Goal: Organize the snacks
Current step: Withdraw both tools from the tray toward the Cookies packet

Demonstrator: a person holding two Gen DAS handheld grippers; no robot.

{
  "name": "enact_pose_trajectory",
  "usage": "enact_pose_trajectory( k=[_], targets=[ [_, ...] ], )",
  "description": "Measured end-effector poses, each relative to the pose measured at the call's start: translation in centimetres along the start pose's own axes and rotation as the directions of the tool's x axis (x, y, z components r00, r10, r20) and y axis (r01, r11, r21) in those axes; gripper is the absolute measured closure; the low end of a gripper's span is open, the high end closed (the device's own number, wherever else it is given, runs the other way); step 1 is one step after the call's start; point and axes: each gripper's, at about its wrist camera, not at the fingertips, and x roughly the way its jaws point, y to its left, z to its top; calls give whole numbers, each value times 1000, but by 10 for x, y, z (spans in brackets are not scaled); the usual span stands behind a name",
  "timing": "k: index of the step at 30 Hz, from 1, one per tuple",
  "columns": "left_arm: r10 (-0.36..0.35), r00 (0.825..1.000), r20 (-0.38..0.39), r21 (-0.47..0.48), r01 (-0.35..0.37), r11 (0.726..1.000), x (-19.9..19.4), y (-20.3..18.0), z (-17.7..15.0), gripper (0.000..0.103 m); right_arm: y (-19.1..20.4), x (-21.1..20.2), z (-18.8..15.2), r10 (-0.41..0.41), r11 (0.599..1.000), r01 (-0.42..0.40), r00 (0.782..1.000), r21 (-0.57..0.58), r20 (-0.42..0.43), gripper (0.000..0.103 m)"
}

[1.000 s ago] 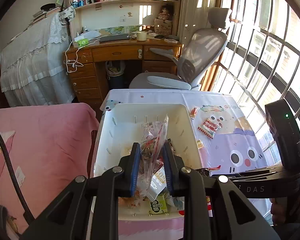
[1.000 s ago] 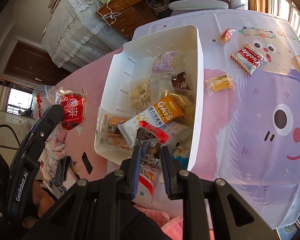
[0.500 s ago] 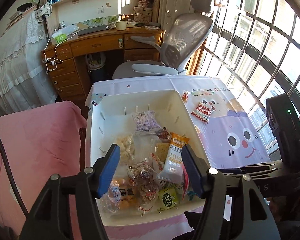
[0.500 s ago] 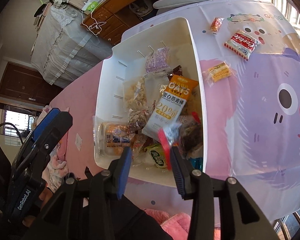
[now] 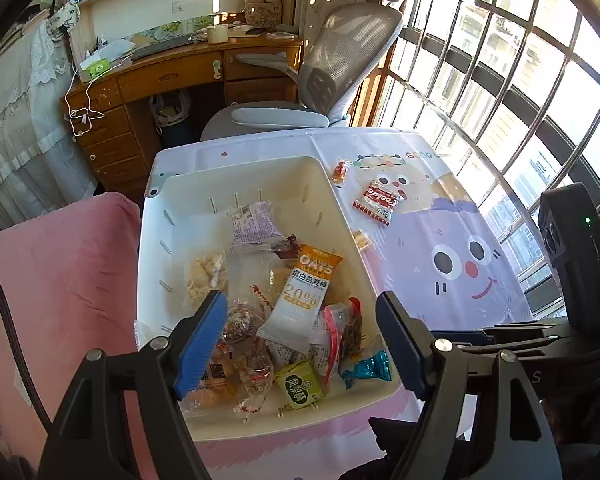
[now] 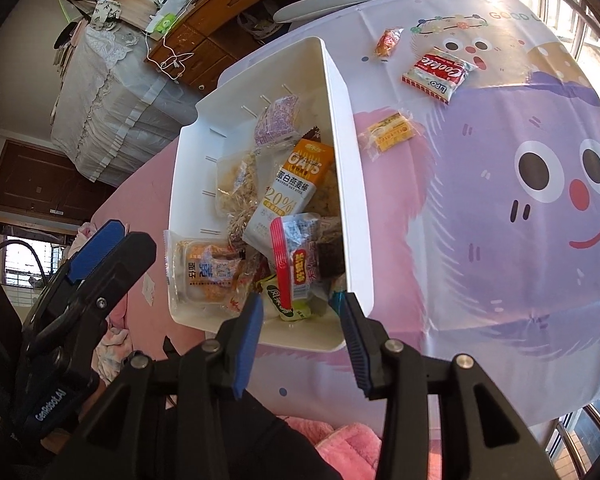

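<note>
A white bin (image 5: 156, 248) (image 6: 352, 184) on the table holds several snack packets, with an orange oats bar (image 5: 304, 292) (image 6: 290, 188) on top. My left gripper (image 5: 300, 340) is open and empty above the bin's near end. My right gripper (image 6: 300, 336) is open and empty over the bin's near right corner; a red-edged packet (image 6: 296, 264) lies just beyond it. Three packets lie on the cloth right of the bin: a red and white Coolate pack (image 5: 376, 202) (image 6: 436, 74), a small orange candy (image 5: 340, 170) (image 6: 388, 42) and a yellow biscuit (image 5: 362, 239) (image 6: 392, 134).
The table has a cartoon-face cloth (image 5: 452, 256) (image 6: 540, 200). A pink blanket (image 5: 60, 264) lies to the left. A grey office chair (image 5: 332, 64) and a wooden desk (image 5: 160, 80) stand beyond the table; barred windows (image 5: 520, 60) are on the right.
Both grippers held snack packets over the bin a second ago. Both opened, the packets dropped into the bin, and the grippers drew back and up.
</note>
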Motion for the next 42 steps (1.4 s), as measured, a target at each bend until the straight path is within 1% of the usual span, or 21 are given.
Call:
enact_pose_trajectory(
  k=[6,10,15,19,23,26,30,33,36,40,42],
  targets=[
    [4,1000,-14,-27,-4,1000,3,-29,6,26,-28,-16,3,-16,1000,16,1000,0,-12,59],
    [-15,999,-39,-69,12,998,7,-50,11,26,-47,-30,9,-27,1000,26,999,-14,-18,58],
    [-12,997,-74,-115,3,993,16,-79,17,25,-73,-46,18,-52,998,52,998,-38,-25,56],
    [-21,992,-121,-176,-1,984,28,-99,22,25,-93,-57,26,-76,995,74,997,-72,-26,55],
    [-2,987,-163,-245,-38,969,42,-115,26,25,-115,-68,36,-110,988,108,994,-115,-12,54],
    [-2,980,-201,-330,-66,942,53,-121,30,25,-130,-76,44,-127,981,126,992,-148,5,54],
    [16,974,-226,-413,-111,904,69,-129,36,25,-150,-84,56,-128,975,132,991,-178,32,51],
    [38,964,-263,-482,-165,860,83,-128,42,25,-161,-88,66,-129,971,138,990,-196,56,50],
    [42,958,-282,-544,-196,816,96,-127,47,25,-167,-90,77,-134,962,153,986,-226,95,48],
    [40,959,-279,-608,-209,766,112,-125,50,25,-171,-88,90,-145,946,180,979,-268,146,45],
    [45,960,-276,-649,-221,728,120,-123,50,25,-172,-83,97,-152,935,195,975,-296,163,45]
  ],
)
